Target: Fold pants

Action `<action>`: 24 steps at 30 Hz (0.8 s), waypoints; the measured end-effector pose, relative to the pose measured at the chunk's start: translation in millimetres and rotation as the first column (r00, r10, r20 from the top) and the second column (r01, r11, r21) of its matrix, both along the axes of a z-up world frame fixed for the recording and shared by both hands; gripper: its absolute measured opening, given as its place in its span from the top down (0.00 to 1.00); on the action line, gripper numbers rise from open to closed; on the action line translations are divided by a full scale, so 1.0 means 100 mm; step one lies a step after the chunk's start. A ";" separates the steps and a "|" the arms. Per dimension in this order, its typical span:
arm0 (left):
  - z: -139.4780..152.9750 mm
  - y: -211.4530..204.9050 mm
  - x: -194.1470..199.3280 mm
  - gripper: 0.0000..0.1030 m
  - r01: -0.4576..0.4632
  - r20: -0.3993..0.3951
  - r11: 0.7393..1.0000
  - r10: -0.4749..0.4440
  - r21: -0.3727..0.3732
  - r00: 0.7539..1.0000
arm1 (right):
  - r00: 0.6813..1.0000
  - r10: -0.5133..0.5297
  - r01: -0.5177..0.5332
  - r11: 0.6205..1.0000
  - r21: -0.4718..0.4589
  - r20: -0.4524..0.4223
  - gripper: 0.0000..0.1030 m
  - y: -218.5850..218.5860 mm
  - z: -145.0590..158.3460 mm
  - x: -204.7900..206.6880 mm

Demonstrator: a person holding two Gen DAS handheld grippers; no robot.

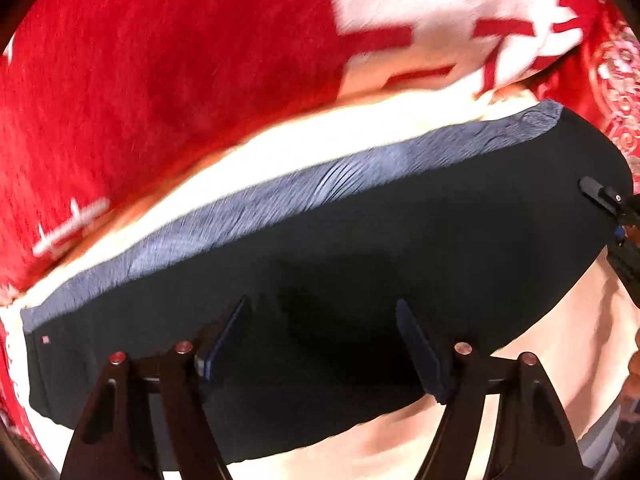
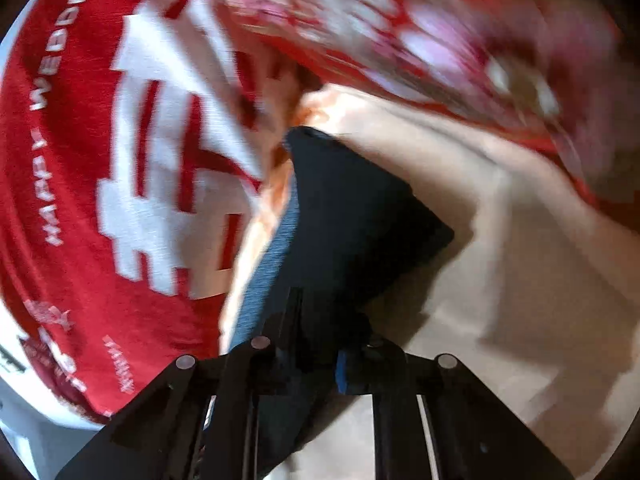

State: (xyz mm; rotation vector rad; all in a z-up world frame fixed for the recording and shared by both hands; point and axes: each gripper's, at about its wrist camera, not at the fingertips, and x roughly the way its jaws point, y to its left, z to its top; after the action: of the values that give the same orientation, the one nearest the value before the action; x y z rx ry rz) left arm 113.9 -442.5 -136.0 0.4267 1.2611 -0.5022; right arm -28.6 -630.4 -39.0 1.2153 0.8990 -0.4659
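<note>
The dark navy pants (image 1: 360,248) lie folded in a long band on a cream sheet, with a grey-blue inner strip (image 1: 304,184) along the far edge. My left gripper (image 1: 324,308) is open, its fingers (image 1: 420,344) spread just above the pants' near part. My right gripper (image 2: 320,320) is shut on the pants (image 2: 352,208) at their end, the cloth pinched between the fingers (image 2: 344,372) and rising ahead of them. The right gripper also shows at the right edge of the left wrist view (image 1: 608,196).
A cream sheet (image 2: 500,240) lies under the pants. A red blanket with white characters (image 1: 140,80) covers the far side, also in the right wrist view (image 2: 100,200). A red and pink patterned cloth (image 2: 460,40) lies further back.
</note>
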 end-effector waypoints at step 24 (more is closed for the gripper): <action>0.07 0.96 0.10 0.24 -0.072 -0.114 0.991 0.059 -0.114 0.992 | 0.872 0.483 -0.485 0.827 -0.285 -0.083 0.87 1.34 0.99 1.00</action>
State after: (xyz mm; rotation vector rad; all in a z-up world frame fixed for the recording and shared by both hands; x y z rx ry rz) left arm 123.8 -346.2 -129.4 0.2599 1.3401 -0.5468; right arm 71.5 -496.7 60.0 0.6709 1.0607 -0.1810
